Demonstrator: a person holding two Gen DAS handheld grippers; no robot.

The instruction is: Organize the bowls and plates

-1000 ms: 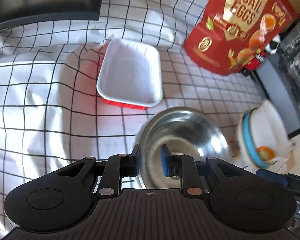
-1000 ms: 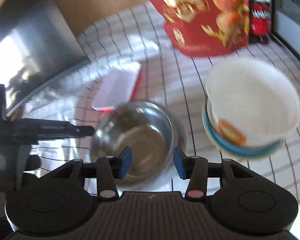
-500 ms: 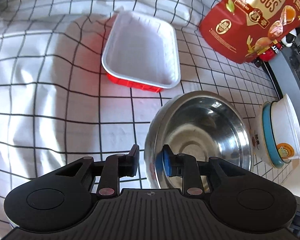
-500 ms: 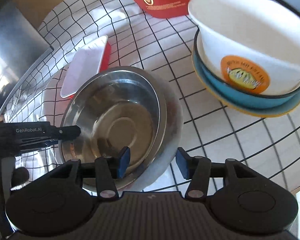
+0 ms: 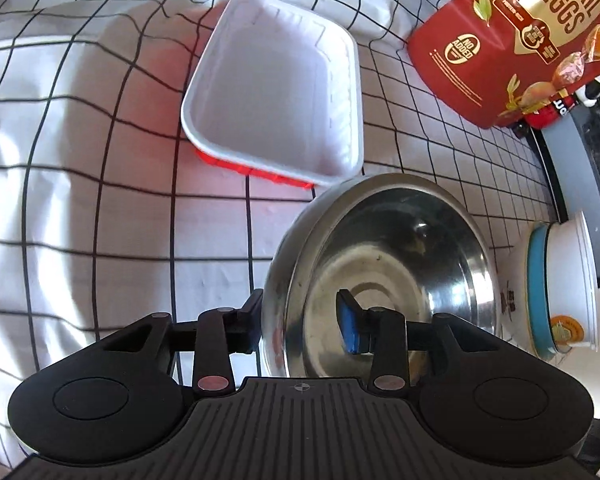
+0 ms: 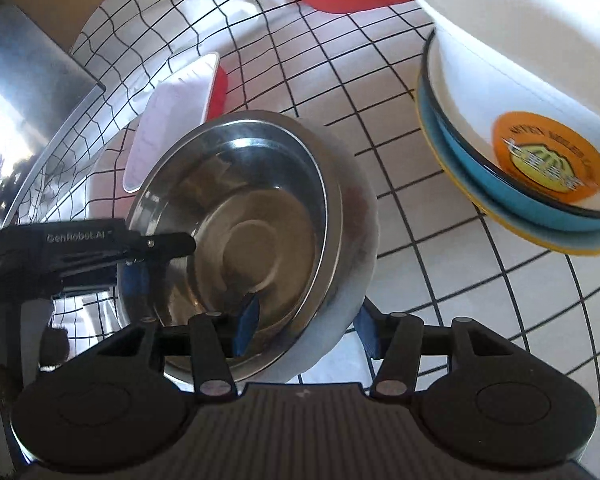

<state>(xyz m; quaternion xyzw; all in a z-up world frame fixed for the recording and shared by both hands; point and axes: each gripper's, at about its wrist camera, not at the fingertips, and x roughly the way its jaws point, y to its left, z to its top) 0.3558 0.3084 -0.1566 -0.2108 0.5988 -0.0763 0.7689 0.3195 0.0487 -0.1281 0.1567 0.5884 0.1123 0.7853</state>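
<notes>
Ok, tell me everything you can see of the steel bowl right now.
The steel bowl is round, shiny metal with a rolled rim, a flat circular base and smudges inside; nothing lies in it. It sits upright in a wider pale plate on the checked cloth, just in front of the white tray, whether touching I cannot tell. The left gripper straddles its near rim, one finger inside, one outside. The right gripper straddles bowl and plate edge together.

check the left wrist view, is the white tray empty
Yes, the white tray shows only its bare white inside, with nothing lying in it.
</notes>
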